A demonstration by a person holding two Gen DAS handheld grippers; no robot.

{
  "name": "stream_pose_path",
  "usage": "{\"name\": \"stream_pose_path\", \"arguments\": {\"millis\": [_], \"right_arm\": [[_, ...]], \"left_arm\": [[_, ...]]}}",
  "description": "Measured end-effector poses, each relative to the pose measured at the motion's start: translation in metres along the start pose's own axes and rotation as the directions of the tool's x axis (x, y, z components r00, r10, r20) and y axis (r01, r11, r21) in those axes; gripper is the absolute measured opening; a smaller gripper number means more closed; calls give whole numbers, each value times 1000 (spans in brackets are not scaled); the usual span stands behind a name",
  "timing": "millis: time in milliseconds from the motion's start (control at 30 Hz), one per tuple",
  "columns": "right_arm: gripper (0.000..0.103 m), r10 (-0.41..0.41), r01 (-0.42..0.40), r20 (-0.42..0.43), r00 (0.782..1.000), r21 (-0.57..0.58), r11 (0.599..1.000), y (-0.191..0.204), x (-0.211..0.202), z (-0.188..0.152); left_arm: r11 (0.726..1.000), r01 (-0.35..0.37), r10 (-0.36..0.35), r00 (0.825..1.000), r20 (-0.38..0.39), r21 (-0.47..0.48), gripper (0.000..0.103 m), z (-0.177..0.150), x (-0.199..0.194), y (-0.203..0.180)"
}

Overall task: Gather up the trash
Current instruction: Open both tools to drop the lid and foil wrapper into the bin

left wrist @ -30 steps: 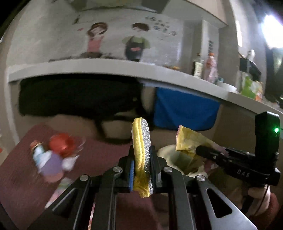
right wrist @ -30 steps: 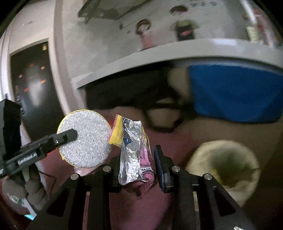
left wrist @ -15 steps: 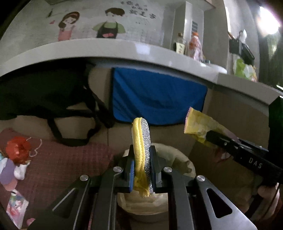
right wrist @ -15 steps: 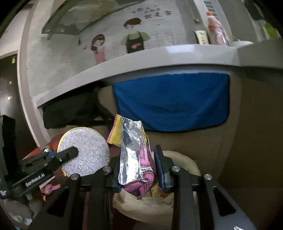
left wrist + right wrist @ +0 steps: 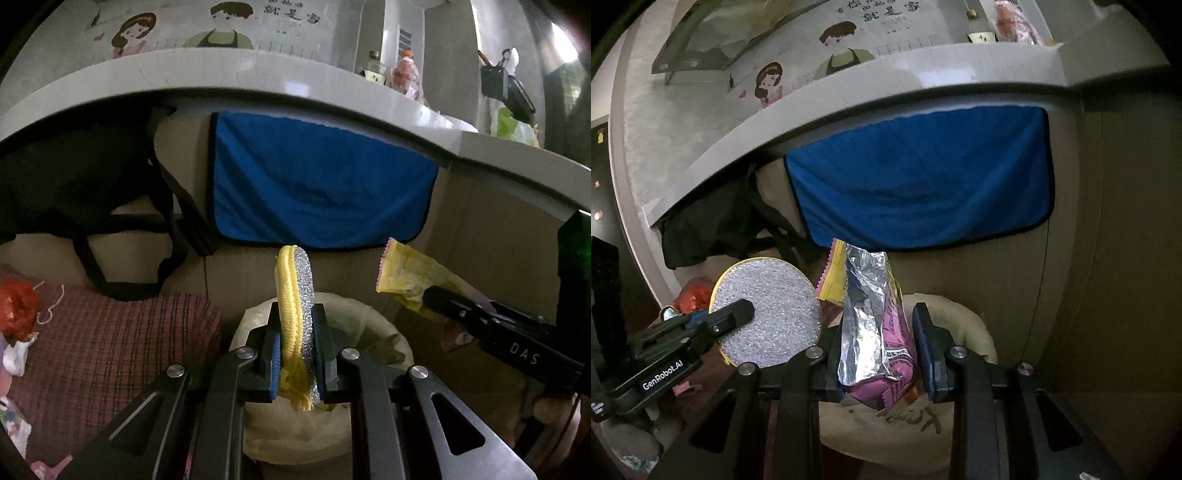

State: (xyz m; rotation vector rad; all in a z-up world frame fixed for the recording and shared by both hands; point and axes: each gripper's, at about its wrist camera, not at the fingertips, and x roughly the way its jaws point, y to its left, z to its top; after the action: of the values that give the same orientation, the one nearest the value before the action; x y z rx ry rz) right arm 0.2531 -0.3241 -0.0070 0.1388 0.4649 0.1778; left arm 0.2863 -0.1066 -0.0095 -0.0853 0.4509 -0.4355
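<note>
1. While both claws hang over the bin, the left gripper [image 5: 295, 354] is clamped narrow on a round scouring pad with a glittery silver face and a yellow knitted back [image 5: 295, 295], held on edge and upright between the pads.
2. From the right wrist view, that same silver pad [image 5: 768, 314] shows as a flat disc, gripped at its lower left edge by the left gripper [image 5: 738, 314].
3. Pinched in the right gripper [image 5: 882, 347] is a crumpled snack wrapper, silver foil inside, pink and yellow printed outside [image 5: 875, 325]; it stands upright, its top well above the fingertips.
4. From the left wrist view, the wrapper's yellow serrated end [image 5: 410, 277] sticks out of the right gripper [image 5: 428, 295], just right of the pad and apart from it.
5. Directly below both held items sits a round bin lined with a pale cream bag [image 5: 373, 325], its rim showing behind the fingers; its contents are too dim to tell.
6. Behind the bin a blue cloth [image 5: 317, 192] hangs from a grey counter edge [image 5: 258, 81] over a cardboard-brown front.
7. Left of the bin lies a red checked mat [image 5: 110, 343] with small litter on it, including a red crumpled bag [image 5: 18, 310].
8. A black strapped bag [image 5: 74, 184] hangs under the counter, left of the cloth.
</note>
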Motion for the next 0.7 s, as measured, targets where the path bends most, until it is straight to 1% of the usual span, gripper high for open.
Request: {"name": "stream_pose_path", "arguments": {"millis": [233, 333, 467, 500, 533, 567, 600, 633, 667, 700], "right_arm": [[28, -4, 6, -47, 999, 37, 999, -16, 27, -5], [28, -5, 8, -62, 998, 54, 998, -23, 36, -5], [29, -10, 15, -76, 997, 71, 997, -30, 47, -3], [30, -7, 14, -79, 997, 78, 997, -32, 49, -4], [30, -5, 12, -79, 997, 81, 997, -34, 51, -4], [40, -6, 12, -84, 996, 80, 997, -35, 53, -5], [58, -14, 22, -92, 996, 84, 996, -36, 55, -7], [62, -17, 26, -93, 996, 94, 995, -38, 56, -7], [64, -17, 26, -93, 996, 102, 994, -39, 56, -9], [64, -17, 27, -96, 995, 105, 994, -40, 56, -10]], "left_arm": [[999, 9, -13, 997, -81, -49, 15, -1, 33, 7], [998, 14, -20, 995, -96, -60, 15, -1, 42, 8], [996, 38, -46, 994, -103, -85, 15, 0, 53, 12], [993, 65, -76, 991, -113, -101, 15, 0, 57, 15], [987, 106, -122, 985, -125, -123, 18, -1, 63, 19], [982, 133, -151, 979, -138, -136, 27, -2, 66, 22], [975, 156, -181, 970, -161, -156, 41, -3, 71, 27], [971, 161, -191, 967, -169, -176, 47, -3, 72, 31], [966, 156, -191, 968, -165, -207, 50, -2, 71, 39], [964, 149, -187, 969, -162, -222, 49, -1, 69, 44]]}}
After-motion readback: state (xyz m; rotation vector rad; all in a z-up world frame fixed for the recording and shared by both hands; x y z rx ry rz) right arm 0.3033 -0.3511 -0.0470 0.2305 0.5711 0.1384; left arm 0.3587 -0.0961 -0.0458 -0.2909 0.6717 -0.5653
